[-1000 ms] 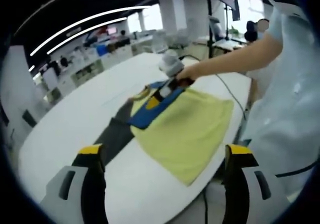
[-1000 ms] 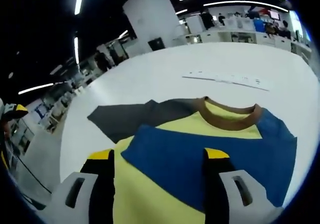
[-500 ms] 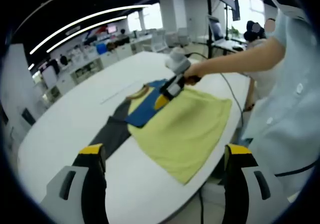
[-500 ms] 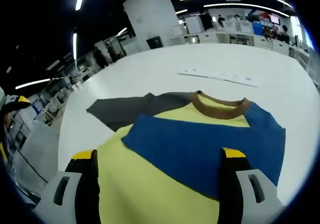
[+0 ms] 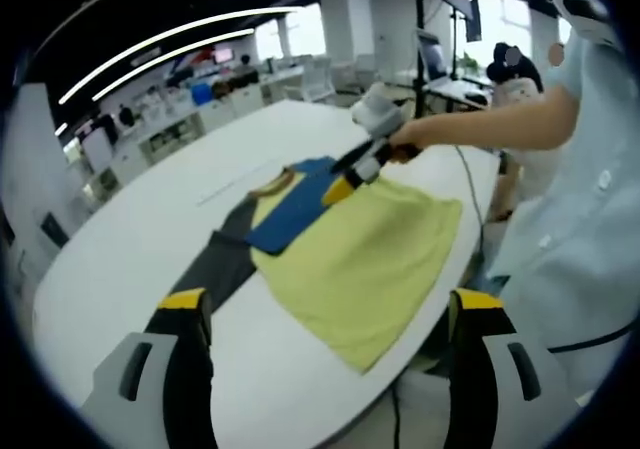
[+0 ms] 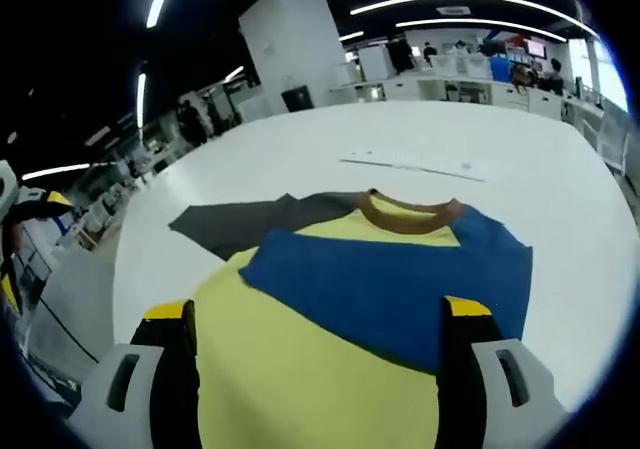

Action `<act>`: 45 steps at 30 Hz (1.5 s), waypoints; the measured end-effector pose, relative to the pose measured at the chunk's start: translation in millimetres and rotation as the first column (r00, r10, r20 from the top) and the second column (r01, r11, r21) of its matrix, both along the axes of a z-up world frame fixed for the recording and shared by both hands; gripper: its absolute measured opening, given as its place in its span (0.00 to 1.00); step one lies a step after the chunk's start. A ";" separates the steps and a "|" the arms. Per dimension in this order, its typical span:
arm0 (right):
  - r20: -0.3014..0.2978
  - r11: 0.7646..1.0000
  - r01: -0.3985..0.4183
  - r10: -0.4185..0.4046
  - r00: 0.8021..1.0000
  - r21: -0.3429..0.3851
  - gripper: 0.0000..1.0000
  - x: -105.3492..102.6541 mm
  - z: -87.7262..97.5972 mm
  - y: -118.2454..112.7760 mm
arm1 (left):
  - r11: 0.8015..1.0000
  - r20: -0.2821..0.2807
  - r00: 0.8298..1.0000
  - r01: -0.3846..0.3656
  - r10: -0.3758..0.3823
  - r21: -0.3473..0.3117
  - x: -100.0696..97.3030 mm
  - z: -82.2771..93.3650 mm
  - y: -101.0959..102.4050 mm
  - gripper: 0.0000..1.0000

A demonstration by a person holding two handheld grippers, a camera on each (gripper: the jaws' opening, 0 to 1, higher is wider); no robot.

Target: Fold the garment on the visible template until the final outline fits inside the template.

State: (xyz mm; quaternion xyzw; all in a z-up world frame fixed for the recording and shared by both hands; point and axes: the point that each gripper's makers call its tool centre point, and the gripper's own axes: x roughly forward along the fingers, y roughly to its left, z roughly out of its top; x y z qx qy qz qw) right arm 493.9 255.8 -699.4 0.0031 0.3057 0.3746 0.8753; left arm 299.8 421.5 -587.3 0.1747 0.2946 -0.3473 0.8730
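A yellow T-shirt (image 5: 370,259) lies flat on the white table (image 5: 130,259). Its blue sleeve (image 6: 390,289) is folded across the chest below the brown collar (image 6: 405,212). A dark grey sleeve-like part (image 6: 240,227) sticks out sideways from under it. My right gripper (image 6: 320,369) hovers over the shirt with jaws wide apart, open and holding nothing. In the left gripper view a person's hand holds the right gripper (image 5: 345,179) just above the blue sleeve (image 5: 290,214). My left gripper (image 5: 330,369) is open, back from the table's near edge.
A thin white strip (image 6: 415,164) lies on the table beyond the collar. The person in light clothes (image 5: 570,219) stands at the table's right edge, where a cable (image 5: 465,184) runs. Desks, a white pillar (image 6: 300,44) and other people fill the room behind.
The right gripper's jaws spread wider, let go of the blue sleeve and lifted back from it. The sleeve stays flat across the chest. The left gripper has hardly moved.
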 end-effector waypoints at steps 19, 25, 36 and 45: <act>0.076 0.999 -0.045 0.047 0.996 -0.024 1.00 -53.3 32.4 -39.3 | 1.000 -0.012 1.000 0.019 -0.019 0.007 8.9 -4.9 -11.9 0.95; 0.105 0.996 -0.056 0.063 0.992 -0.070 1.00 -68.9 40.9 -53.2 | 1.000 -0.011 1.000 0.022 -0.022 0.006 12.5 -5.4 -14.8 0.95; 0.123 0.996 -0.027 0.038 0.992 -0.088 1.00 -93.1 51.7 -71.4 | 0.999 -0.032 0.999 0.031 -0.031 0.008 12.3 -14.4 -20.5 0.95; 0.126 0.993 0.002 0.013 0.992 -0.119 1.00 -115.5 57.8 -88.2 | 0.999 -0.036 0.998 0.044 -0.044 0.010 16.1 -14.9 -26.6 0.95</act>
